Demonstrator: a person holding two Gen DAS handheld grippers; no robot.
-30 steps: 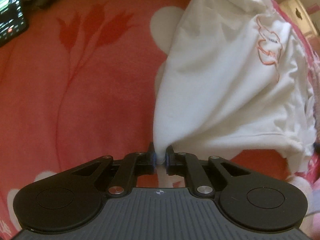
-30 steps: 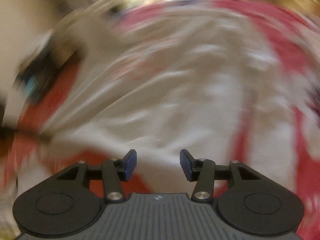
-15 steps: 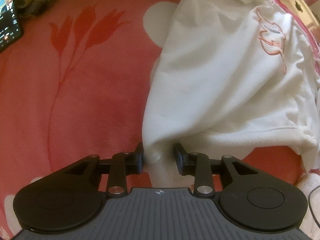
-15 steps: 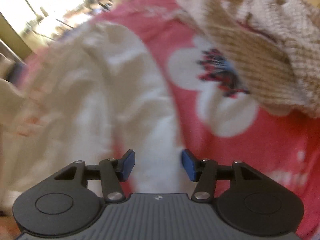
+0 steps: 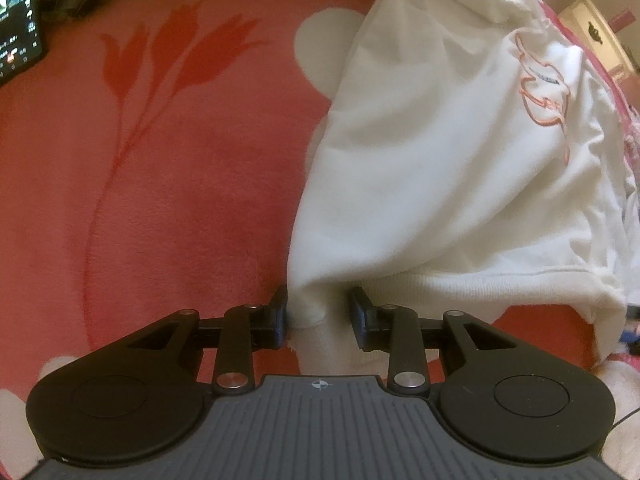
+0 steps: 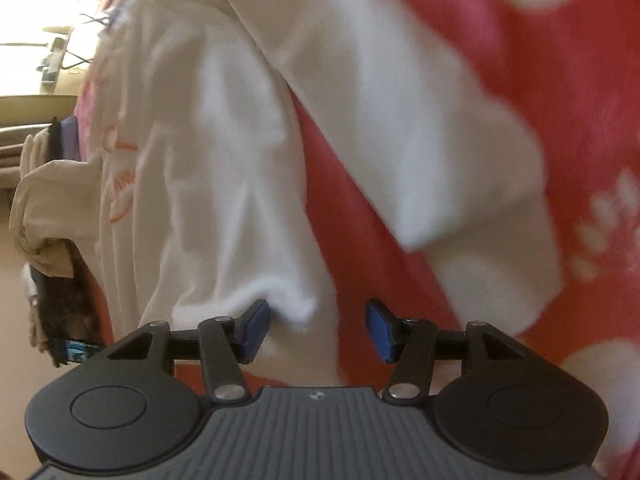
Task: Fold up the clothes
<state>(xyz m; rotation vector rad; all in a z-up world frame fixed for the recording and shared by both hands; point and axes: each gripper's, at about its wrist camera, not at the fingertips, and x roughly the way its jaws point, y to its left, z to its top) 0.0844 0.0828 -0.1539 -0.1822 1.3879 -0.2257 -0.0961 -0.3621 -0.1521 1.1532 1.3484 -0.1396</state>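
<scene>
I am looking out over a red blanket (image 5: 168,208) printed with darker tulips and pale blobs; it is covering what I take to be a bed. At the far left edge a phone (image 5: 18,20) is lying with its screen lit. Moving right, the white sweatshirt (image 5: 440,152) is lying spread on the blanket, its long axis running away from me, ribbed hem nearest my cameras and the collar end farthest off. An orange outline print (image 5: 544,92) is showing on its chest, toward the right side of the left wrist view.

My left gripper (image 5: 318,316) is sitting at the hem's left corner with its jaws standing wide; that corner of cloth is lying between them, touching the left finger and clear of the right one, so nothing is being pinched.

In the right wrist view the garment is running the same way, hem near, shoulders far. My right gripper (image 6: 316,326) is hanging over the hem's right corner, jaws likewise wide, the cloth just beside the left blue pad (image 6: 256,330). A sleeve (image 6: 400,120) is slanting from the shoulder down to the right, its cuff lying on the blanket apart from the body. This view is smeared, so whether the pad is touching the hem I cannot tell.
</scene>
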